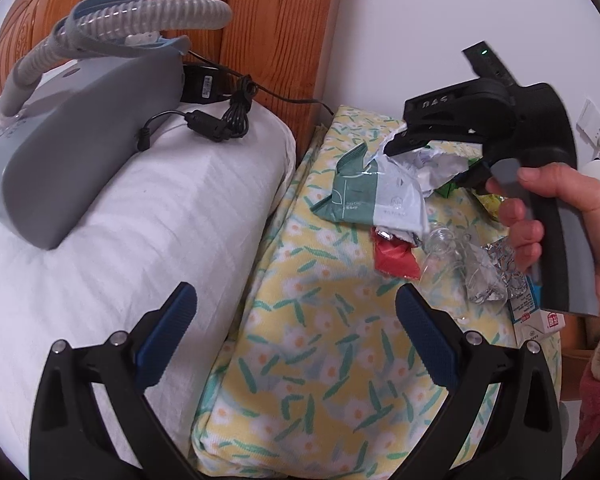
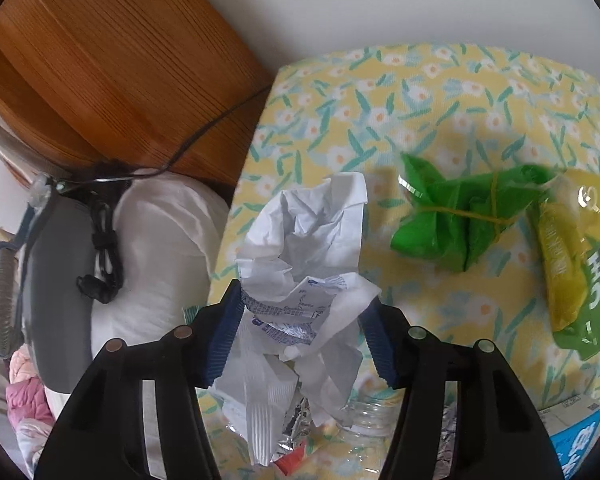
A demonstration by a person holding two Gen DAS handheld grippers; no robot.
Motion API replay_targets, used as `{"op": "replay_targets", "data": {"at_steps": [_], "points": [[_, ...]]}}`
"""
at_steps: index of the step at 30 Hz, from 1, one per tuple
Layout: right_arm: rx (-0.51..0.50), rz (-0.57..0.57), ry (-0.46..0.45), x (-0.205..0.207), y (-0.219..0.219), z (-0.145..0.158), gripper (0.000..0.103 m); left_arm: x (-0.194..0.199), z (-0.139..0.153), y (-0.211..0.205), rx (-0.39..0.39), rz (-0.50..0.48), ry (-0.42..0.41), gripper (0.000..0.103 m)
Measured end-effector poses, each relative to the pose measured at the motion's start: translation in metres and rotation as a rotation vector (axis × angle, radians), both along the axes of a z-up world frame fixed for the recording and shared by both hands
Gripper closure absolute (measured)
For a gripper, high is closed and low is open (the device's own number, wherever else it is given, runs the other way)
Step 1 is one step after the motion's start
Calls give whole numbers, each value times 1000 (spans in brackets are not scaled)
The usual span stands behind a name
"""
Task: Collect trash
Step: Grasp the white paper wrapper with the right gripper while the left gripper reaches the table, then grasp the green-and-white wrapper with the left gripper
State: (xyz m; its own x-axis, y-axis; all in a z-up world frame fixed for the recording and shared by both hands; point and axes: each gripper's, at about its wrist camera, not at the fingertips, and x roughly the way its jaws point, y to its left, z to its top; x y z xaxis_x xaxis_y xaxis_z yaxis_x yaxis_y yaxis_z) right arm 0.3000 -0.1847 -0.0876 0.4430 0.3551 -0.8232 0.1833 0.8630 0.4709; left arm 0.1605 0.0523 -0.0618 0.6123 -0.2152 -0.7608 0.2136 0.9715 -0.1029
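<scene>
Crumpled white paper wrapper (image 2: 300,280) sits pinched in the right gripper (image 2: 300,340) above the floral yellow cushion (image 2: 440,92), the left gripper (image 1: 296,332) gaping empty, green plastic bag (image 2: 460,220) and other litter uncollected.

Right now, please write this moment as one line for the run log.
left claw: open, empty | right claw: shut on crumpled white paper wrapper | green plastic bag: on floral cushion

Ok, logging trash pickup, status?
Right gripper shut on crumpled white wrapper. Left gripper open, empty. Green packet and clear bottle remain.
</scene>
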Motion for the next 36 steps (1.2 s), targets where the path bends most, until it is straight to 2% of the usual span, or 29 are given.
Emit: {"op": "replay_targets", "data": {"at_steps": [9, 11, 14, 22, 29, 32, 34, 36], "points": [[-27, -66, -119, -22, -43, 33, 45, 31, 7, -37, 23, -121, -25, 8], [-29, -75, -143, -30, -54, 36, 45, 40, 9, -46, 20, -158, -13, 8], [-26, -82, -185, -44, -67, 40, 45, 56, 8, -59, 18, -165, 25, 8], [-79, -81, -289, -95, -88, 47, 45, 95, -7, -89, -14, -47, 222, 8], [-104, -44, -304, -129, -90, 40, 45, 136, -27, -102, -40, 119, 371, 8], [-105, -30, -300, -140, -92, 36, 45, 148, -37, -106, -46, 151, 430, 8], [-96, -26, -296, -146, -93, 33, 44, 152, -44, -108, -44, 162, 457, 13], [-89, -18, -291, -150, -95, 29, 44, 154, -45, -109, -33, 172, 449, 24]]}}
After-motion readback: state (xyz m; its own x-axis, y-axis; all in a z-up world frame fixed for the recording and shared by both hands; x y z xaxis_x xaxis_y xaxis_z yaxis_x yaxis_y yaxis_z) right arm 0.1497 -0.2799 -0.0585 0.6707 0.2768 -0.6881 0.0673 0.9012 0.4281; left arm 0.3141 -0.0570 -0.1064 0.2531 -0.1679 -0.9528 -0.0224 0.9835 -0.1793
